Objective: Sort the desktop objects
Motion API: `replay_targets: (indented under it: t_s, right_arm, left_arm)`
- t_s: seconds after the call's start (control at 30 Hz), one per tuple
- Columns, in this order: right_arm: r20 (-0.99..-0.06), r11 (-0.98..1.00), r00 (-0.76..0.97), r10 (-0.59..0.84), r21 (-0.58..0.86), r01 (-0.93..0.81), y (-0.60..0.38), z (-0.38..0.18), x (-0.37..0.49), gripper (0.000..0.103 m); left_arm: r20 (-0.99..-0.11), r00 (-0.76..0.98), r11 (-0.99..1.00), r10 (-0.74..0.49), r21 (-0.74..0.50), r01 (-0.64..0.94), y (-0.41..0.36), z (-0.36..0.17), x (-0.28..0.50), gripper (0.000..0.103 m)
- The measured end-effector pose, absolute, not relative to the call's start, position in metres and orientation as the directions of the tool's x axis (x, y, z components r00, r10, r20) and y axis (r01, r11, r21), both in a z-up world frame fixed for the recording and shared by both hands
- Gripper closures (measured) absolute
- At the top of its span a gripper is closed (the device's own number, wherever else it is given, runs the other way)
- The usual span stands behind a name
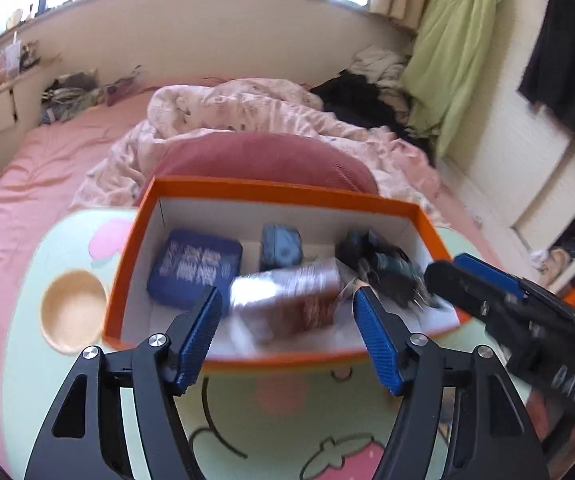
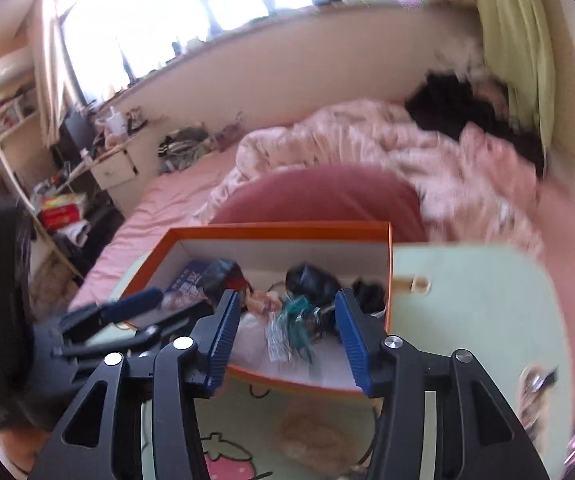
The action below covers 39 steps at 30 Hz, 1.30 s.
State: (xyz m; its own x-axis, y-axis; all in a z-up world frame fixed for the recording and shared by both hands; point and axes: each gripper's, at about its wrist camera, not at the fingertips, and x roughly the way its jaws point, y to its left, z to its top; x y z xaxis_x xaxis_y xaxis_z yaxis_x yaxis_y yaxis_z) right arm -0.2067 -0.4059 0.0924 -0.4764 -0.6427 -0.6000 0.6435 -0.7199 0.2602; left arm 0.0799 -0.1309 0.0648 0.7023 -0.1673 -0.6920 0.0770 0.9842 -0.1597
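On a green worktop [image 1: 27, 280] beside a pink bed [image 1: 47, 152], the orange box [image 1: 279, 190] held most items, both claws, left [image 1: 287, 320] and right [image 2: 283, 332], released and empty; a small object [image 2: 537, 384] remained at the right.

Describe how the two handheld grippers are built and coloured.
Both match. The left gripper and right gripper each have black angular linkage arms with cut-out slots, silver round pivot bolts, and two fingers faced with blue ribbed pads. No cables, markings or sleeves show.
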Motion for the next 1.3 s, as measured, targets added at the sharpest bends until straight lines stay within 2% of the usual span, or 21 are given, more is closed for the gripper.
replay_targets:
  t_s: [0.03, 0.1, 0.13, 0.17, 0.27, 0.47, 0.53, 0.57, 0.6, 0.63, 0.7, 1.3]
  right_arm:
    - [-0.577, -0.724, -0.505, -0.643, 0.242, 0.646, -0.399, 0.095, -0.197, 0.047]
    - [-0.521, -0.747, -0.58, -0.627, 0.191, 0.636, -0.384, 0.098, -0.17, 0.029]
    - [-0.505, -0.75, -0.594, -0.626, 0.178, 0.637, -0.378, 0.098, -0.159, 0.027]
    - [-0.499, -0.745, -0.598, -0.628, 0.163, 0.646, -0.369, 0.095, -0.142, 0.026]
    - [-0.536, -0.734, -0.574, -0.619, 0.134, 0.666, -0.352, 0.077, -0.107, 0.026]
    - [-0.65, -0.724, -0.536, -0.539, 0.031, 0.69, -0.344, 0.024, -0.067, 0.026]
    - [-0.674, -0.713, -0.517, -0.527, 0.02, 0.701, -0.345, 0.008, -0.065, 0.026]
    - [-0.679, -0.726, -0.537, -0.5, -0.009, 0.688, -0.346, 0.002, -0.065, 0.024]
    - [-0.662, -0.743, -0.574, -0.482, -0.038, 0.668, -0.344, 0.002, -0.062, 0.015]
    - [-0.667, -0.753, -0.568, -0.482, -0.015, 0.657, -0.341, 0.001, -0.064, 0.013]
    - [-0.669, -0.769, -0.58, -0.465, -0.02, 0.639, -0.341, 0.001, -0.066, 0.0]
    - [-0.667, -0.762, -0.576, -0.472, -0.02, 0.647, -0.338, -0.005, -0.07, 0.0]
  left_arm:
    - [-0.668, 0.727, 0.986, -0.16, -0.149, 0.08, -0.127, 0.067, 0.069, 0.034]
    - [-0.631, 0.766, 0.99, -0.126, -0.129, 0.056, -0.122, 0.07, 0.045, 0.031]
    - [-0.616, 0.777, 0.989, -0.13, -0.135, 0.059, -0.12, 0.071, 0.032, 0.025]
    - [-0.605, 0.781, 0.986, -0.152, -0.152, 0.074, -0.12, 0.07, 0.02, 0.021]
    - [-0.624, 0.751, 0.976, -0.216, -0.161, 0.146, -0.126, 0.058, -0.01, 0.021]
    - [-0.711, 0.686, 0.986, -0.156, -0.071, 0.15, -0.142, 0.016, -0.035, 0.021]
    - [-0.71, 0.693, 0.985, -0.124, -0.002, 0.174, -0.153, 0.003, -0.039, 0.017]
    - [-0.716, 0.692, 0.982, -0.089, 0.055, 0.183, -0.16, -0.001, -0.041, 0.008]
    - [-0.704, 0.706, 0.979, -0.077, 0.082, 0.188, -0.163, -0.003, -0.043, 0.004]
    - [-0.697, 0.714, 0.982, -0.068, 0.079, 0.171, -0.161, -0.004, -0.045, 0.0]
    - [-0.697, 0.712, 0.983, -0.086, 0.057, 0.174, -0.158, -0.005, -0.046, 0.0]
    - [-0.69, 0.716, 0.977, -0.109, 0.058, 0.204, -0.154, -0.006, -0.049, 0.0]
